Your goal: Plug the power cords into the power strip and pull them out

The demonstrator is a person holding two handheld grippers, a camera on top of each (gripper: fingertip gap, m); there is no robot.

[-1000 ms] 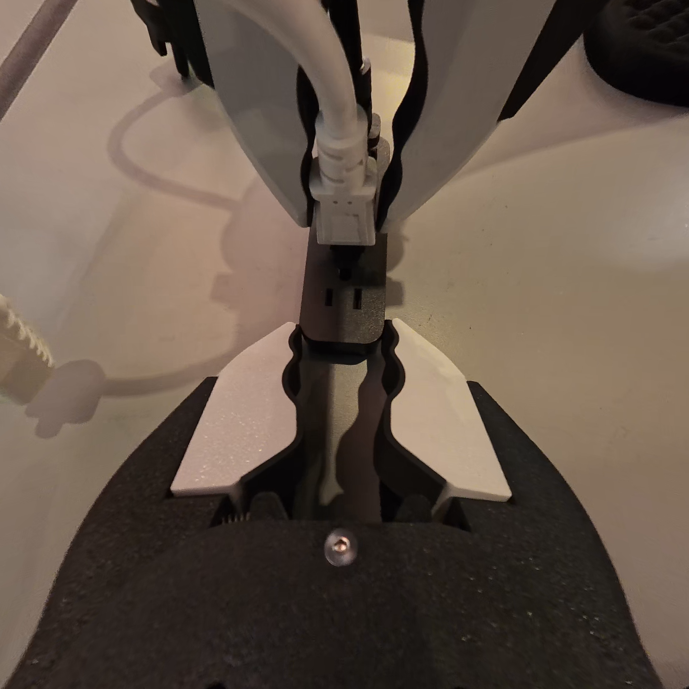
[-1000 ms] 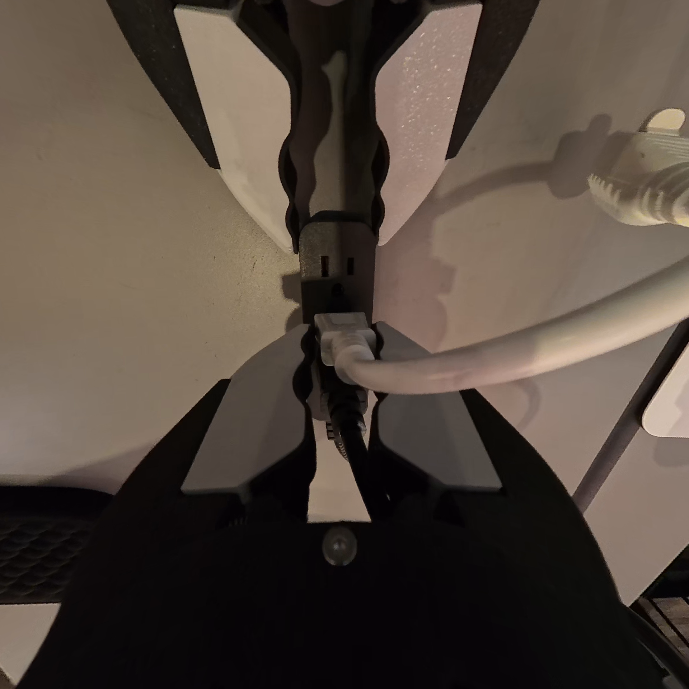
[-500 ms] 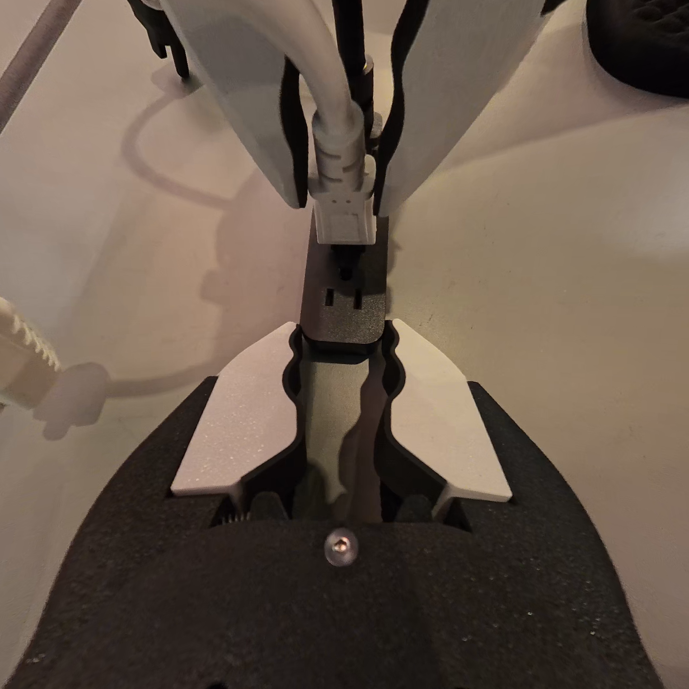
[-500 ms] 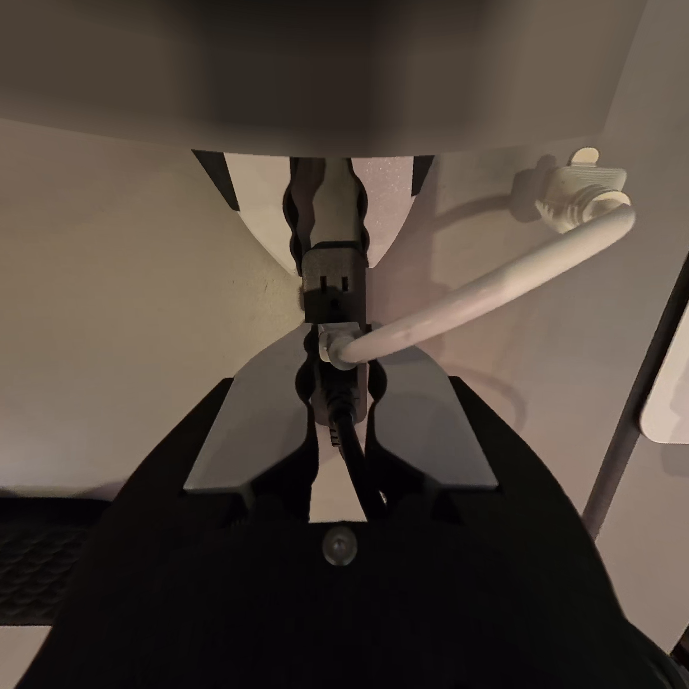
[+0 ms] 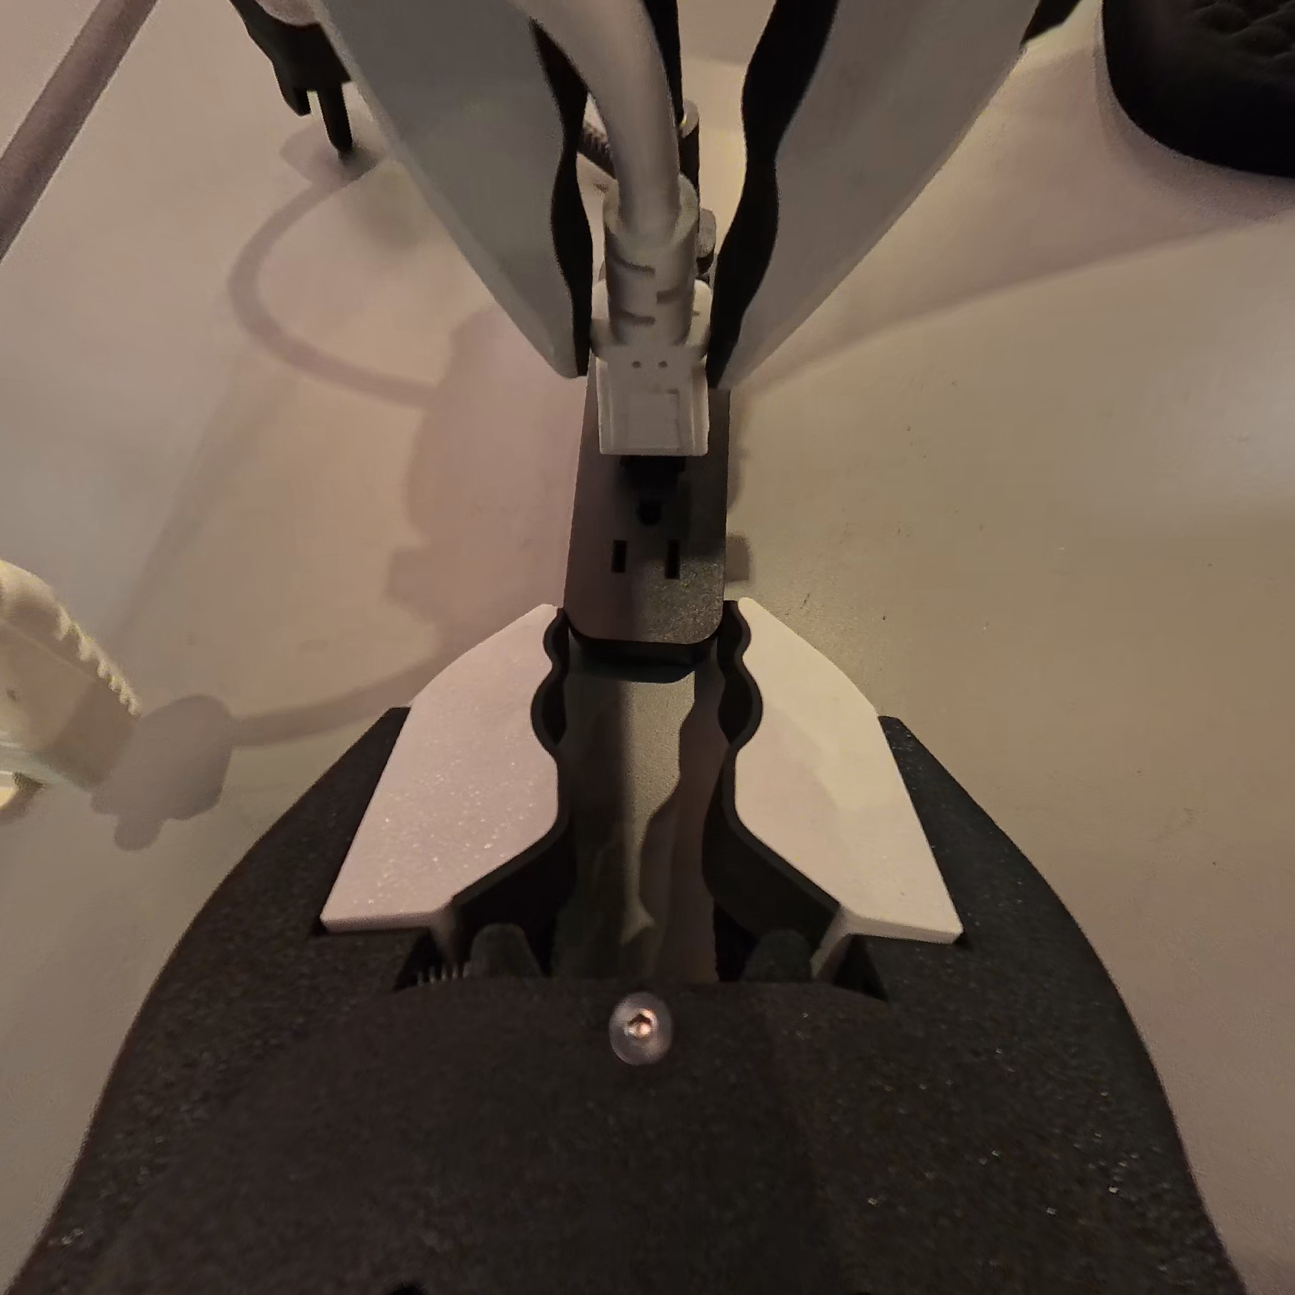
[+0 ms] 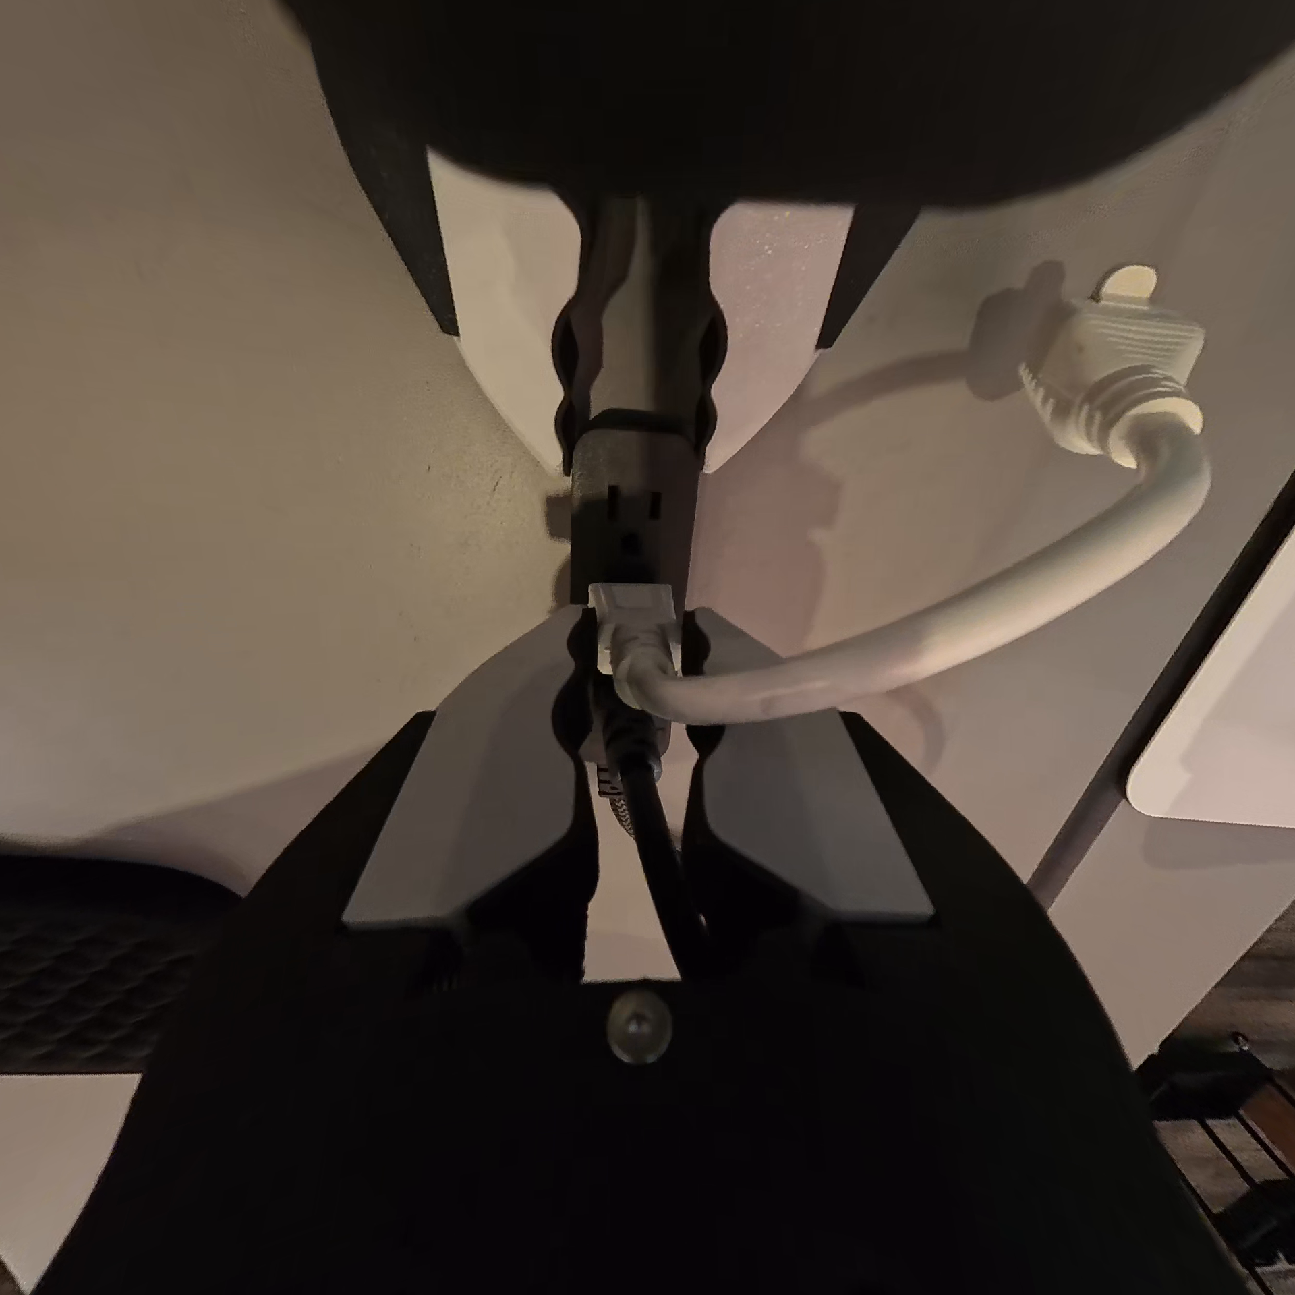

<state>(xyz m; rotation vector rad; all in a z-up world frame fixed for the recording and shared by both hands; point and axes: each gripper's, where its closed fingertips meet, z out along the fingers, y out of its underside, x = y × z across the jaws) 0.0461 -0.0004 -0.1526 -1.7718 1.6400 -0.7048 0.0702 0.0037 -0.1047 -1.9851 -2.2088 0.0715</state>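
A black power strip lies on the pale table. My left gripper is shut on its near end; it also shows in the right wrist view. My right gripper is shut on a white plug that stands on the strip. It also shows at the top of the left wrist view, holding the plug. I cannot tell how deep the prongs sit. One outlet is empty. The white cord curves right to its loose far connector.
The strip's black cord runs back between my right fingers. A black mesh pad lies beside the strip. A dark bar and a white sheet are at the right. A black plug lies at the far left. About 6 cm separates my left fingertips from my right.
My right gripper has tilted and drawn back a little while still holding the white plug. The cord's loop and far connector have shifted. The left gripper and strip have stayed put.
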